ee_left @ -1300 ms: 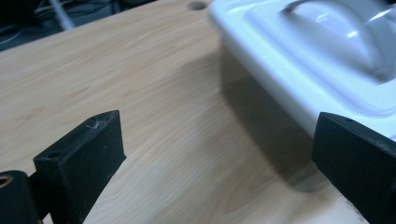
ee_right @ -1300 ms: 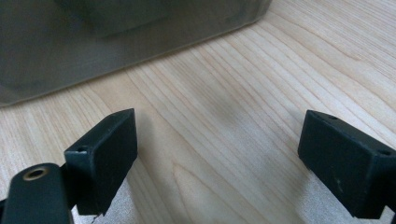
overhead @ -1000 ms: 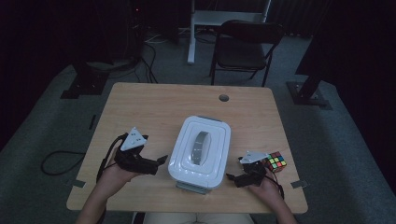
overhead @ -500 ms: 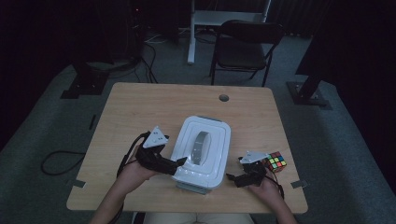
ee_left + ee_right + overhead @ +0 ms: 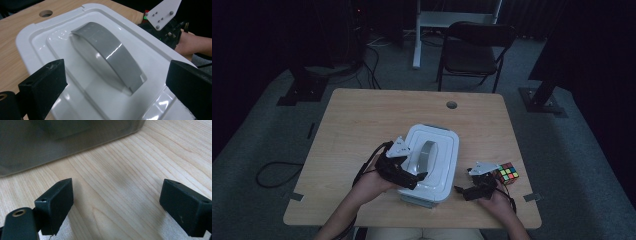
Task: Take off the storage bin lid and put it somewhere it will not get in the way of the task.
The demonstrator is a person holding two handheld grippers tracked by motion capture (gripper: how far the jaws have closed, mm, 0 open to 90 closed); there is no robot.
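Container lid (image 5: 432, 155), white with grey handle (image 5: 110, 55), at frame centre, seated on its box; my left gripper (image 5: 414, 177) poised above it, jaws spread wide, empty; my right gripper (image 5: 462, 192) idle lower right, likewise agape; lifting not yet begun.

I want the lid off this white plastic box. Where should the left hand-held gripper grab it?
Probably the grey arched handle in the middle of the white plastic box's lid. It stands up as a thin band, so come down from above with the left hand-held gripper, open jaws straddling its two flat sides.
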